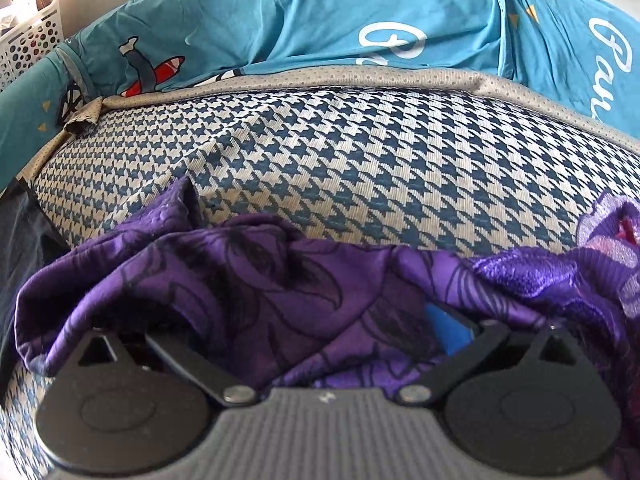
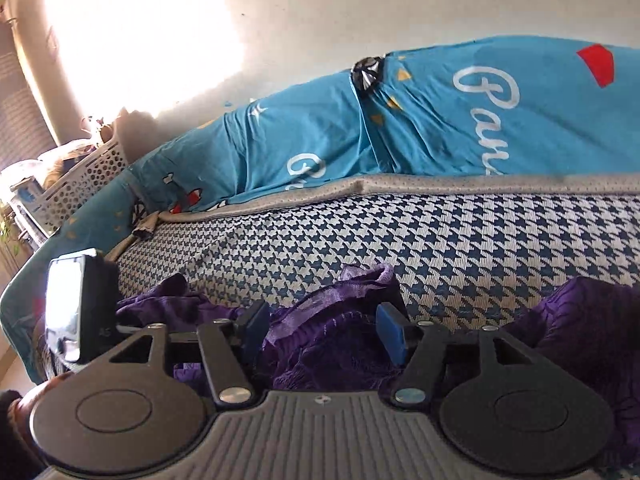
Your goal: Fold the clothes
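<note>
A purple garment (image 1: 248, 276) with dark flower outlines and a lacy, shiny part lies crumpled on a blue-and-white houndstooth mat (image 1: 360, 152). It is draped over my left gripper (image 1: 320, 320) and hides most of both fingers. Only one blue pad (image 1: 448, 328) shows, far to the right, and the link arms splay wide, so the jaws stand open. In the right wrist view my right gripper (image 2: 323, 324) is open. A bunch of the purple garment (image 2: 332, 344) sits loosely between its blue pads (image 2: 390, 332).
A teal printed blanket (image 1: 320, 8) is heaped along the far edge of the mat (image 2: 440, 232), against a pale wall. A white perforated basket (image 2: 84, 184) stands at the far left. A dark cloth (image 1: 20, 240) lies at the mat's left edge. A black shiny-faced block (image 2: 72, 304) sits left of the right gripper.
</note>
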Motion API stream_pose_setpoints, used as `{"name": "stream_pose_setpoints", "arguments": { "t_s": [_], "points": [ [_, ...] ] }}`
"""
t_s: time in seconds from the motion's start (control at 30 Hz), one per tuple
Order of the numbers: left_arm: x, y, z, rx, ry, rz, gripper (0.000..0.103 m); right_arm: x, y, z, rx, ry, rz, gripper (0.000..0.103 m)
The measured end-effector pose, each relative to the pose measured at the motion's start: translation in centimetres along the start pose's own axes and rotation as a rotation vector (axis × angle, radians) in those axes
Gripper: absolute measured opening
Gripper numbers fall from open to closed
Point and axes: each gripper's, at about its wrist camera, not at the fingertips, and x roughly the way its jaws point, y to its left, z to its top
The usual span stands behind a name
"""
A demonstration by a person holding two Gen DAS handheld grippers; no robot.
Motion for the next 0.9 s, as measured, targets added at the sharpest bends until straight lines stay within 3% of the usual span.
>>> {"name": "stream_pose_setpoints", "arguments": {
  "t_s": [0.27, 0.4, 0.43, 0.5, 0.53, 0.67, 0.9],
  "points": [
    [-0.4, 0.3, -0.8, 0.021, -0.003, -0.004, 0.103, 4.6, -2.0, 0.5, 0.179, 0.065, -0.143, 0.064],
    [-0.6, 0.4, -1.2, 0.032, -0.001, 0.002, 0.103, 5.9, -2.0, 0.1, 0.178, 0.09, -0.2, 0.063],
    [-0.7, 0.4, -1.2, 0.032, 0.0, 0.003, 0.103, 6.1, -2.0, 0.0, 0.171, 0.093, -0.2, 0.06],
    [-1.1, 0.4, -1.3, 0.036, -0.002, 0.008, 0.103, 6.3, -1.8, -0.3, 0.15, 0.103, -0.214, 0.024],
    [-1.4, 0.3, -1.3, 0.044, -0.008, 0.01, 0.103, 6.4, -1.8, -0.4, 0.139, 0.109, -0.222, 0.017],
    [-3.0, 0.0, -1.6, 0.068, -0.03, -0.01, 0.103, 5.6, -2.0, -0.4, 0.139, 0.057, -0.214, 0.012],
    [-5.6, 1.0, -2.2, 0.062, -0.065, -0.082, 0.103, 0.9, -2.2, 1.3, 0.208, -0.159, -0.123, 0.011]
  ]
}}
